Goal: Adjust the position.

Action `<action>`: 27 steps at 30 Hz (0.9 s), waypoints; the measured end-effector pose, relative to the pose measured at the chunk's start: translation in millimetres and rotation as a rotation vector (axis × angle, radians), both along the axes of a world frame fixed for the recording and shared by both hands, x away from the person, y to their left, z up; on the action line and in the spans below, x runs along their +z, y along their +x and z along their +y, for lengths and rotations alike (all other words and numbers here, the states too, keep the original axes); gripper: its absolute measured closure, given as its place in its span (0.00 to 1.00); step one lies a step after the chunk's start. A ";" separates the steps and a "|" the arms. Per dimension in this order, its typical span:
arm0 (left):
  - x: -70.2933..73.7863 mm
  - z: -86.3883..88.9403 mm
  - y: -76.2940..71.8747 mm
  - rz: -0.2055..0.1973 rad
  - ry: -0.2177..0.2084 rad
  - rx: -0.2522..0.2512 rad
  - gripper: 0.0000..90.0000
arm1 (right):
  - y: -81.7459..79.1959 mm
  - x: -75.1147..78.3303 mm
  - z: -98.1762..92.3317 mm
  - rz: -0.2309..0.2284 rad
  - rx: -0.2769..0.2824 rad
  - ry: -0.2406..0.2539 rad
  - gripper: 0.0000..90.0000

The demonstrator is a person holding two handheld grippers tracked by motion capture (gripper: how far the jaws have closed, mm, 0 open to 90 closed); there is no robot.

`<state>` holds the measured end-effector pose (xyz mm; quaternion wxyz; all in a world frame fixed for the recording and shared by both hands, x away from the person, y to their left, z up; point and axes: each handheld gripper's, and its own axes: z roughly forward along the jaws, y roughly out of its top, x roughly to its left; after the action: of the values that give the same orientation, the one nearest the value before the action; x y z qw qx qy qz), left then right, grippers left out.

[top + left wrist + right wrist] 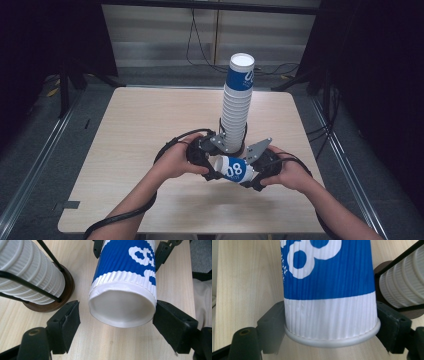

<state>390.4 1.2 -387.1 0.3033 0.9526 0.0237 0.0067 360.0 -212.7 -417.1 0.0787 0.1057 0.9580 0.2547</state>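
A single blue and white paper cup (234,169) is lying on its side in the air just above the table (145,125), between the two grippers and near the person's edge. It is directly in front of the tall stack of cups (237,107), which is standing in a wire holder on a round brown base (58,296).

The right gripper (329,330) is gripping the cup at its rim end; in the right gripper view both black jaws are pressing against the white ribbed band on each side. The left gripper (116,321) is facing the bottom end of the cup. Its jaws are standing apart: there is a clear gap at the left pad, while the right pad is almost touching the wall, so this gripper is not clamping the cup.

From here I think some things could go wrong. The paper wall is thin, so a strong squeeze from the right gripper could be crushing the rim. Because only one gripper is really holding, the cup may be tilting or slipping out when it is being turned upright. Also the stack is very near, and a careless swing could be knocking it.

Both forearms are coming in from the bottom of the high view, and the left hand (176,161) and the right hand (290,172) are pointing inward toward each other, low over the table.
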 end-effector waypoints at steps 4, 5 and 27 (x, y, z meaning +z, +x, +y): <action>-1.2 -3.3 -1.1 -0.011 0.029 -0.015 0.25 | 0.1 0.1 1.0 0.006 0.005 -0.018 0.22; -1.2 -4.3 -1.7 -0.012 0.043 -0.021 0.25 | 0.0 0.3 1.4 0.004 0.003 -0.025 0.22; -7.3 -22.3 -8.0 -0.043 0.201 -0.065 0.29 | 2.2 0.6 7.2 -0.008 0.045 -0.043 0.21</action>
<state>382.4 -21.1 -394.4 0.2068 0.9781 -0.0147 0.0194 362.2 -205.5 -416.5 0.0789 0.0814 0.9651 0.2363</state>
